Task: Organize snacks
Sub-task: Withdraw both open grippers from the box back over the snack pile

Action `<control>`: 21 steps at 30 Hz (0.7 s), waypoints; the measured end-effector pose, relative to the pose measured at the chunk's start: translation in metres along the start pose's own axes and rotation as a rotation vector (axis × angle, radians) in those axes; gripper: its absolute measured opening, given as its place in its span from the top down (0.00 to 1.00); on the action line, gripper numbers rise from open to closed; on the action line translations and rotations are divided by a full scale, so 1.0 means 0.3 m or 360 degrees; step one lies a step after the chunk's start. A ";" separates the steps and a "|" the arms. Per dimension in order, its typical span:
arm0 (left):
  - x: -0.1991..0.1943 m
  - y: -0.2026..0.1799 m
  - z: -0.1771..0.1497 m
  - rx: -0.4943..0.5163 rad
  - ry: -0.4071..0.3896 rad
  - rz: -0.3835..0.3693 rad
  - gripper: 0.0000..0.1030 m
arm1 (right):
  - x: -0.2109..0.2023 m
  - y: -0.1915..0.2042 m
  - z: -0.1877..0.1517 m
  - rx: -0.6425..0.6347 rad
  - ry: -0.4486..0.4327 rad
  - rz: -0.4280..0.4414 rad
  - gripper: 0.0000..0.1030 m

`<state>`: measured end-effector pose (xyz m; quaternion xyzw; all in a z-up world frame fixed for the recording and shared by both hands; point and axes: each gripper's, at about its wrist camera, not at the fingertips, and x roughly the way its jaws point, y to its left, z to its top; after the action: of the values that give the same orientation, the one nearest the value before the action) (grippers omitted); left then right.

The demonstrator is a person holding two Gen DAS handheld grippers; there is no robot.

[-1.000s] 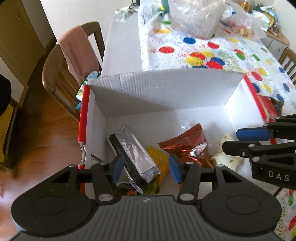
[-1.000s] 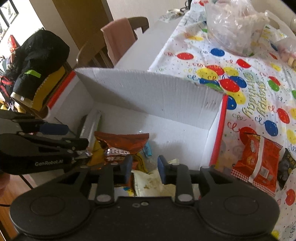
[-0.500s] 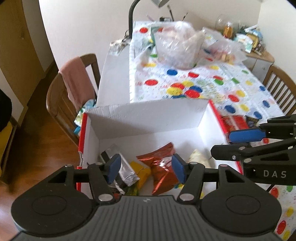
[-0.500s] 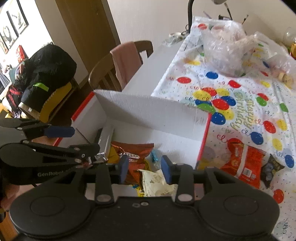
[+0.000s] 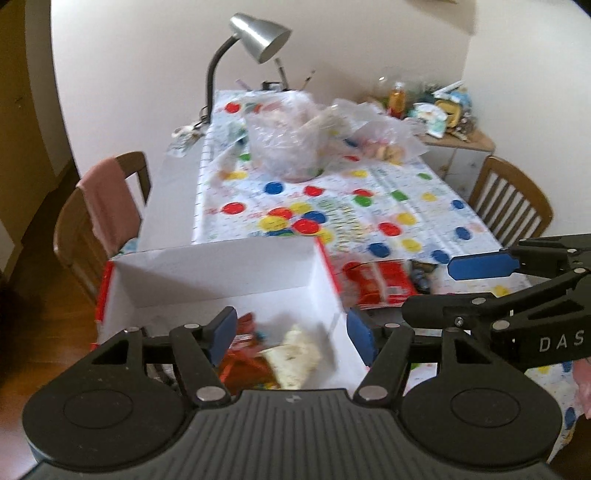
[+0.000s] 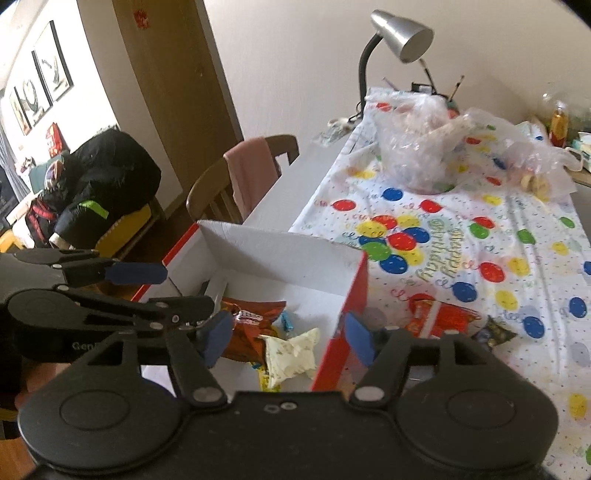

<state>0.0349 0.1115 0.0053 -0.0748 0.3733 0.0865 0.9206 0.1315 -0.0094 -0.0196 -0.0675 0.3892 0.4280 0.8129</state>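
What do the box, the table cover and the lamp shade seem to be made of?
Box: most likely corrugated cardboard, matte white inside and red outside; its cut rim looks thick and its flat walls are folded at the corners.
Table cover: probably thin plastic sheet, slightly glossy, printed with coloured dots; it lies in soft creases.
Lamp shade: seems to be brushed metal, silver with a dull sheen, though painted plastic is possible.
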 end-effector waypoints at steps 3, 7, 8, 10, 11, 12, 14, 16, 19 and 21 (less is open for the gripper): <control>-0.003 -0.054 -0.012 0.0009 -0.0030 -0.0022 0.30 | -0.046 -0.044 -0.025 0.0021 -0.0031 -0.0004 0.26; 0.004 -0.124 -0.023 0.0013 -0.0041 -0.0065 0.28 | -0.099 -0.109 -0.063 0.0022 -0.0047 -0.0032 0.20; 0.007 -0.142 -0.025 0.0015 -0.0044 -0.0077 0.27 | -0.110 -0.124 -0.073 0.0020 -0.0047 -0.0038 0.18; 0.013 -0.174 -0.030 0.0006 -0.0057 -0.0110 0.21 | -0.132 -0.159 -0.091 0.0011 -0.0050 -0.0044 0.16; 0.018 -0.191 -0.031 0.0003 -0.0062 -0.0123 0.21 | -0.143 -0.178 -0.100 0.0005 -0.0054 -0.0043 0.16; 0.024 -0.209 -0.031 0.0010 -0.0065 -0.0131 0.21 | -0.152 -0.195 -0.108 0.0002 -0.0055 -0.0043 0.15; 0.035 -0.246 -0.033 0.0028 -0.0076 -0.0145 0.21 | -0.168 -0.231 -0.127 -0.0004 -0.0057 -0.0048 0.14; 0.050 -0.276 -0.033 0.0026 -0.0085 -0.0159 0.20 | -0.178 -0.268 -0.143 -0.0021 -0.0054 -0.0053 0.10; 0.083 -0.315 -0.032 -0.0006 -0.0072 -0.0179 0.18 | -0.191 -0.323 -0.167 -0.0038 -0.0057 -0.0056 0.03; 0.116 -0.342 -0.023 -0.0019 -0.0034 -0.0195 0.18 | -0.196 -0.359 -0.178 -0.0049 -0.0045 -0.0056 0.02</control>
<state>0.0768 0.0139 -0.0165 -0.1022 0.3577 0.0329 0.9276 0.1619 -0.1382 -0.0398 -0.0807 0.3698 0.4205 0.8245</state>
